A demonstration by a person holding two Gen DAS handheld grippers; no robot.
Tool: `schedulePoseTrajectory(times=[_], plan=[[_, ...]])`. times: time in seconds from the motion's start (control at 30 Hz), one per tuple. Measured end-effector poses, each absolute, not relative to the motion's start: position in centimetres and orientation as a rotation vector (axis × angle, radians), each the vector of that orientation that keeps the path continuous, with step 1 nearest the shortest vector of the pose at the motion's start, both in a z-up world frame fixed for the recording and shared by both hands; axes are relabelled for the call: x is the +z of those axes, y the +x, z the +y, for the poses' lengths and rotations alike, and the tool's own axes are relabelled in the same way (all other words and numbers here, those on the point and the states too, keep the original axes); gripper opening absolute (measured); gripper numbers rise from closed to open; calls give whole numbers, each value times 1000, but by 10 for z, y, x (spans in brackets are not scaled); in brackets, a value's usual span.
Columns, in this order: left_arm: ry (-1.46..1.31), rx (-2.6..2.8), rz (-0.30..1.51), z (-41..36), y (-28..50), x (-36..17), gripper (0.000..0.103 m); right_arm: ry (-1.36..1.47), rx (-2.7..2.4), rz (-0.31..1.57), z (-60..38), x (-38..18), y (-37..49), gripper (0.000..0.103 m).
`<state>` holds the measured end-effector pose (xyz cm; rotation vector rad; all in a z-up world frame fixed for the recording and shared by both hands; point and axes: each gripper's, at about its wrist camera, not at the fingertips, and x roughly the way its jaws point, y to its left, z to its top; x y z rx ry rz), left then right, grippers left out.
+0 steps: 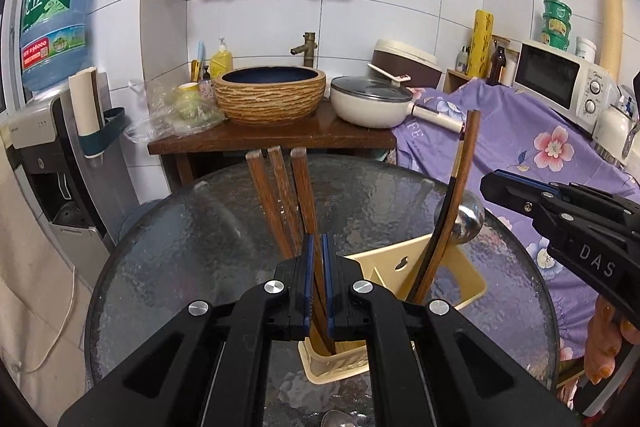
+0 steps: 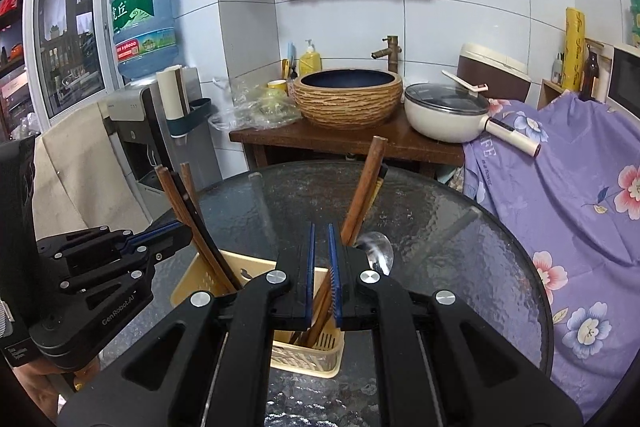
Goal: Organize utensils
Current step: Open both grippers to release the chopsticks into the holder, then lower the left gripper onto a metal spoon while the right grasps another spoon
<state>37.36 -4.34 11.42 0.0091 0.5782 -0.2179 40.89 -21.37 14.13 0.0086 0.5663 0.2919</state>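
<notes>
Chopsticks everywhere I look, all wooden, all standing in or over the cream utensil holder [image 1: 404, 267], which sits on the round glass table [image 1: 180, 227] and is my landmark.

Left gripper [image 1: 316, 247]: blue pads pinched tight on a bundle of brown chopsticks [image 1: 298, 195]. Their tops fan up and away from the holder, lower ends run down into its near compartment w/ the slotted walls. From the right wrist cam I see the same gripper [image 2: 176, 231] at the holder's left end, clamped on those sticks [image 2: 188, 211].

Right gripper [image 2: 320, 259]: jaws nearly together, a second set of chopsticks [image 2: 364, 187] passing between the pads and leaning up to the right, tips down in the holder's [image 2: 224, 267] perforated compartment. Pads look closed on them. In the left cam this gripper [image 1: 492, 187] sits at the holder's right end, beside the taller sticks [image 1: 460, 179].

Metal ladle bowl [image 1: 464, 223] rises just behind the holder's right end, touching or v. near those sticks; can't tell which. Another spoon [image 1: 340, 419] lies on the glass on the near side of the holder, mostly hidden under my left gripper.

Beyond the holder, past the table edge: wooden stand w/ woven-look basin [image 1: 272, 99] and a white lidded pan [image 1: 372, 103]. Purple floral cloth [image 1: 520, 139] is off to the holder's right.
</notes>
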Motion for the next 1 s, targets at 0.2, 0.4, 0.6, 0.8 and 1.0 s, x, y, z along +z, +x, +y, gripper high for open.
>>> schedulePoseTrajectory(times=[0.2, 0.4, 0.6, 0.8, 1.0], plan=[[14, -228, 572, -41, 370, 110, 6, 0, 294, 539, -215, 140, 403, 10], [3, -232, 541, -31, 346, 105, 43, 22, 294, 509, -217, 135, 378, 48], [19, -171, 537, -14, 322, 83, 64, 5, 323, 529, -208, 111, 344, 48], [47, -148, 648, -6, 308, 39, 63, -33, 335, 607, -194, 66, 329, 48], [70, -193, 754, -12, 289, -4, 61, 21, 325, 718, -196, 22, 331, 48]])
